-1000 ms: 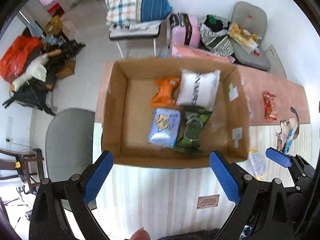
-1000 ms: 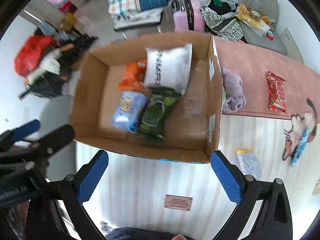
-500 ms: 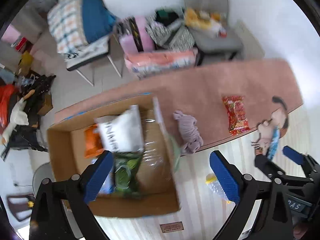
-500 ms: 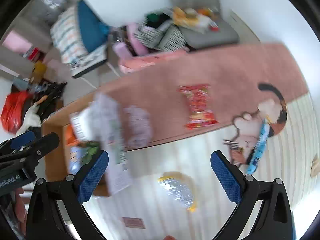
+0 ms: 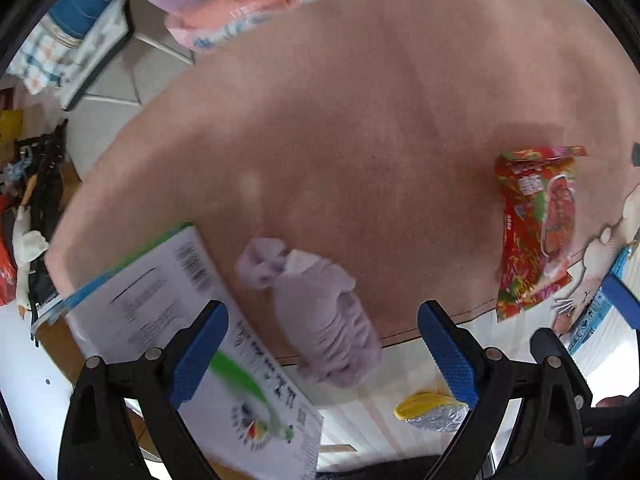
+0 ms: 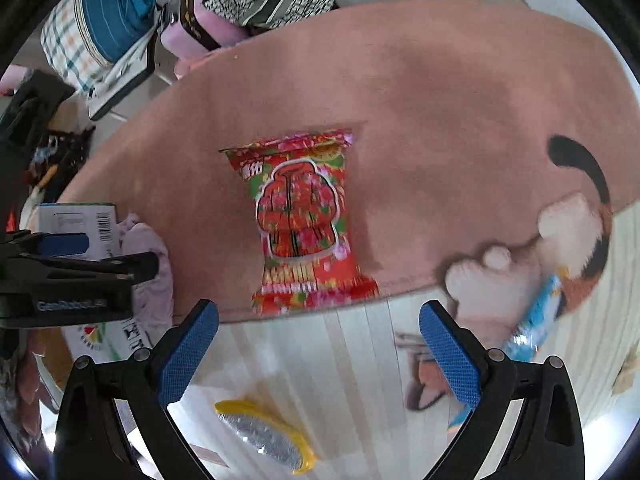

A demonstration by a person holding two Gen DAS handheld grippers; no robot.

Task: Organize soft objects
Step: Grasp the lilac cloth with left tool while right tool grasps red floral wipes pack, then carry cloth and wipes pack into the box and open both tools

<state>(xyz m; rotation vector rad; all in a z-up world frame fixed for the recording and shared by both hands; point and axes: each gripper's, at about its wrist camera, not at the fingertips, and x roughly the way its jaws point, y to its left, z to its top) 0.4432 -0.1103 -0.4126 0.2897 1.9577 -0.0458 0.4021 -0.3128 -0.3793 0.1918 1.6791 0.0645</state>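
A crumpled lilac cloth [image 5: 320, 316] lies on the pink mat [image 5: 340, 128], just right of the cardboard box's printed flap [image 5: 168, 280]. My left gripper [image 5: 324, 352] is open right above the cloth, fingers either side of it. A red snack packet [image 6: 300, 216] lies on the mat ahead of my open right gripper [image 6: 320, 356]; it also shows in the left wrist view [image 5: 536, 224]. A yellow and silver packet [image 6: 264, 436] lies below the right gripper. A blue packet [image 6: 536, 320] lies at the right.
The box interior is out of view. The left gripper's body [image 6: 80, 280] shows at the left of the right wrist view. A cat picture [image 6: 560, 240] marks the mat's right end. Chairs with bags and clothes [image 6: 260, 0] stand behind the table.
Both grippers have swung right from over the box and dropped closer to the mat. The left now hangs over the lilac cloth, the right faces the red packet. Both stay open.
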